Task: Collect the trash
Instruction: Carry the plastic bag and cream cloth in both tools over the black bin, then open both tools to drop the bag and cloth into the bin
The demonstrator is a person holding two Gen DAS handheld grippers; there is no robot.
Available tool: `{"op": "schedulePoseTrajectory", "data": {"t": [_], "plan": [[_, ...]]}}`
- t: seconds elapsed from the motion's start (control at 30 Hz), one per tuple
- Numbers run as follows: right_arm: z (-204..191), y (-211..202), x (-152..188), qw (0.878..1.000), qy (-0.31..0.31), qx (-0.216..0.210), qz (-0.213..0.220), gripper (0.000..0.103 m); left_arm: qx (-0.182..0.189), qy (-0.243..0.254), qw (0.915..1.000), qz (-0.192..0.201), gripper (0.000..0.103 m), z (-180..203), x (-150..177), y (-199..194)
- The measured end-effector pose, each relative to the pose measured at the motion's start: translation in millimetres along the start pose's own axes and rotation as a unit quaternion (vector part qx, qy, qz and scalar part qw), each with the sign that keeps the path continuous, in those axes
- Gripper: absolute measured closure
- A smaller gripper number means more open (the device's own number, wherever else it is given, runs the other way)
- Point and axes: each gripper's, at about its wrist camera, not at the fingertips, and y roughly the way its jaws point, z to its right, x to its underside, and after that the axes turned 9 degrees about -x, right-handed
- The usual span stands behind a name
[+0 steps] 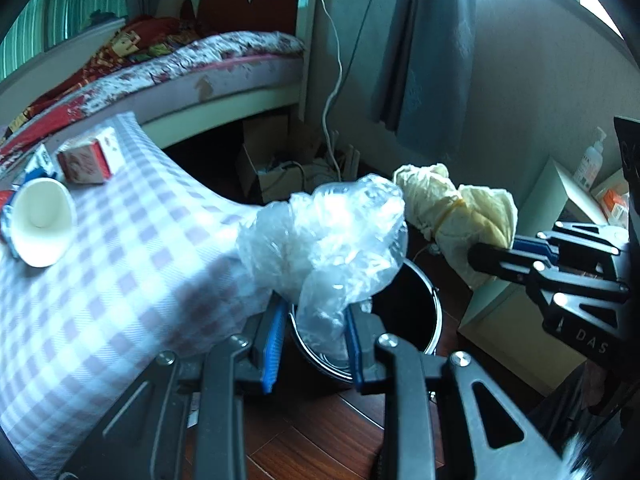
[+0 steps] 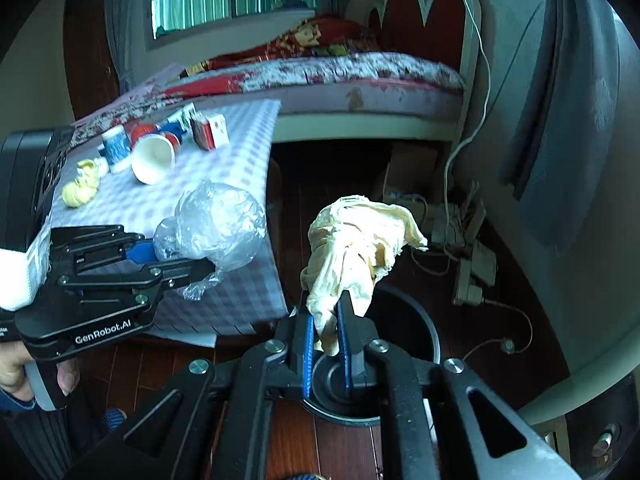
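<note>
Your table (image 2: 240, 140) with its checked cloth stands beside the black bin (image 2: 416, 332) on the floor. Your left gripper (image 1: 316, 340) is clamped on a clear plastic bag (image 1: 332, 240) over the bin's rim; your right gripper (image 2: 326, 336) pinches a crumpled yellow tissue (image 2: 352, 248) above the bin. A paper cup (image 2: 154, 156) lies tipped on the table.

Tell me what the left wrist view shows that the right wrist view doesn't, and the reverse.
Left wrist only: a white pump bottle on the shelf at right.
Right wrist only: yellow crumpled paper on the checkered table, plus the person's hand.
Both: clear plastic bag in the left gripper, yellowish tissue wad in the right gripper, the black bin below.
</note>
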Motion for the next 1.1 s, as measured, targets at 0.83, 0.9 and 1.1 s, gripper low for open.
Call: {"op": "schedulePoseTrajectory", "data": {"t": [0.83,0.9,1.1], "plan": [[99.3,110.7,64.1,0.983,0.061,0.014,-0.173,0.025,0.036,-0.006,0.9928,-0.114,0.001,33.2,3.3,112.8],[107.7,110.9,69.8,0.978,0.075,0.038,-0.19,0.018,0.011,-0.004,0.9923,-0.123,0.001,32.9,5.7,114.1],[104.3,99.4,63.1,0.981,0.076,0.072,-0.163,0.001,-0.036,-0.017,0.9942,-0.1,0.001,27.3,18.3,90.4]]}}
